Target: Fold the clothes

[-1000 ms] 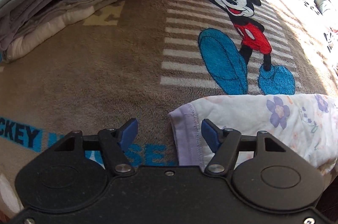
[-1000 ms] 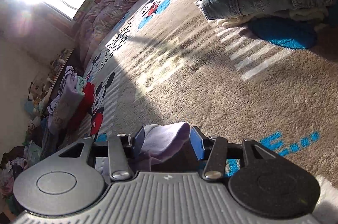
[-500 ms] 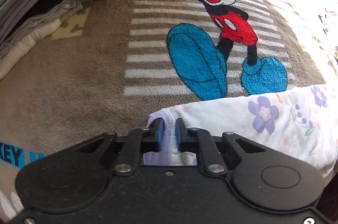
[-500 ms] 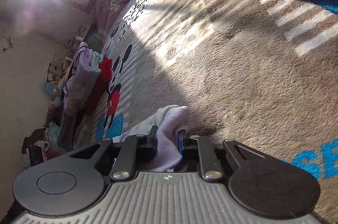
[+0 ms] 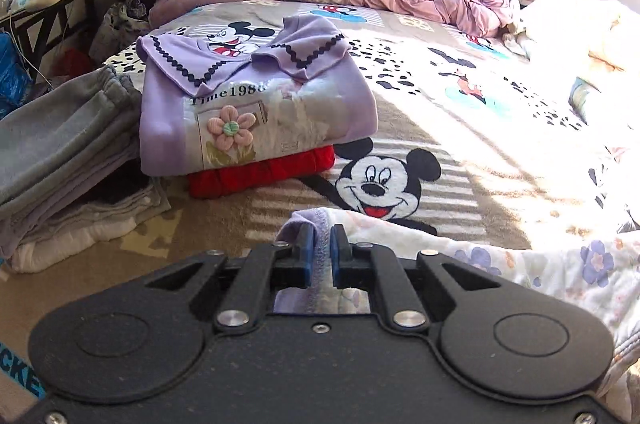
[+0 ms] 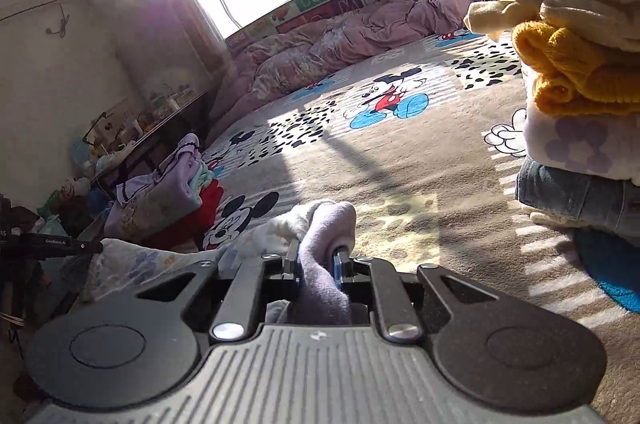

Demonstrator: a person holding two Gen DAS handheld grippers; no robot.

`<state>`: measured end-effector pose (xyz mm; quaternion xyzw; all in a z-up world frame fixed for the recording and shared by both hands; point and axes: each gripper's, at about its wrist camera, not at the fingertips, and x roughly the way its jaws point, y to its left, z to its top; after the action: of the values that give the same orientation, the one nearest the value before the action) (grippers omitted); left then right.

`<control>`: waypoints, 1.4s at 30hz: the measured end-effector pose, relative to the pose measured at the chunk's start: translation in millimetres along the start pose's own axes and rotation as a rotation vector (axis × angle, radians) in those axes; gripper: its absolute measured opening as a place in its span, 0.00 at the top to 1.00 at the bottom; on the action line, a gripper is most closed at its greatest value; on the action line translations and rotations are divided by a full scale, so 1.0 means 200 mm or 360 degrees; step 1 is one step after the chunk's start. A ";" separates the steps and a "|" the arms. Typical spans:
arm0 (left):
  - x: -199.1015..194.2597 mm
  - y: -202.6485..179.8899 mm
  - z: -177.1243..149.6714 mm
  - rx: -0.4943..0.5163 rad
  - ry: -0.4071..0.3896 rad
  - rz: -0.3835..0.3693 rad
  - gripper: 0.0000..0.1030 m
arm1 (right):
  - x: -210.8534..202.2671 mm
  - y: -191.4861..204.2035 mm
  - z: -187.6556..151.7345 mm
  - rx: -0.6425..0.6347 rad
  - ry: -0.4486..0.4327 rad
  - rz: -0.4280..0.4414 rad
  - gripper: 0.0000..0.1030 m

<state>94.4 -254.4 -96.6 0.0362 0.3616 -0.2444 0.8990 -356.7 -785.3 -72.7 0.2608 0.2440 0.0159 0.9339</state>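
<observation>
White floral cotton garment with lilac trim (image 5: 520,264) stretches over the Mickey Mouse blanket (image 5: 400,128): left gripper (image 5: 319,251) clenches one lilac hem corner, right gripper (image 6: 317,260) pinches a bunched lilac end, likely holding it taut for folding.

fuzzy plush blanket (image 5: 224,220) — soft floral cotton garment (image 5: 520,264), stitched hem.

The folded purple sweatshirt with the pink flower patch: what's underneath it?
Under the folded purple sweatshirt lies a folded red garment, with a thin teal layer between them, seen from the right wrist. All rest on the Mickey Mouse blanket. Anything further inside the stack is covered.
</observation>
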 end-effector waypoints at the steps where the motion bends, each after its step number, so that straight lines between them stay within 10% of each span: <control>1: 0.02 0.00 0.01 -0.0025 -0.0023 0.0017 0.93 | 0.00 0.00 0.03 -0.0020 -0.0037 -0.0009 0.85; 10: 0.28 -0.07 0.02 -0.0079 -0.0013 0.0176 0.93 | 0.37 -0.05 0.09 -0.0212 0.0036 -0.0202 0.85; 18: 0.39 -0.16 0.02 -0.0059 0.0076 0.0239 0.90 | 0.55 -0.20 0.02 0.0076 0.0167 -0.0359 0.80; 24: 0.26 -0.16 0.06 -0.0005 0.0017 0.0175 0.59 | 0.30 -0.28 -0.06 0.0311 0.0069 -0.0272 0.66; 36: -0.13 0.07 -0.02 0.0154 -0.0007 0.0009 0.49 | -0.13 -0.25 -0.48 0.0638 0.0106 -0.0121 0.61; 42: -0.31 0.26 -0.16 0.0191 0.0028 -0.0306 0.36 | -0.19 -0.25 -0.69 0.0953 0.0061 -0.0049 0.51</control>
<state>59.6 -175.9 -84.6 0.0572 0.3560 -0.3503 0.8645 -458.7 -769.2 -183.0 0.5205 0.2592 -0.0659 0.8109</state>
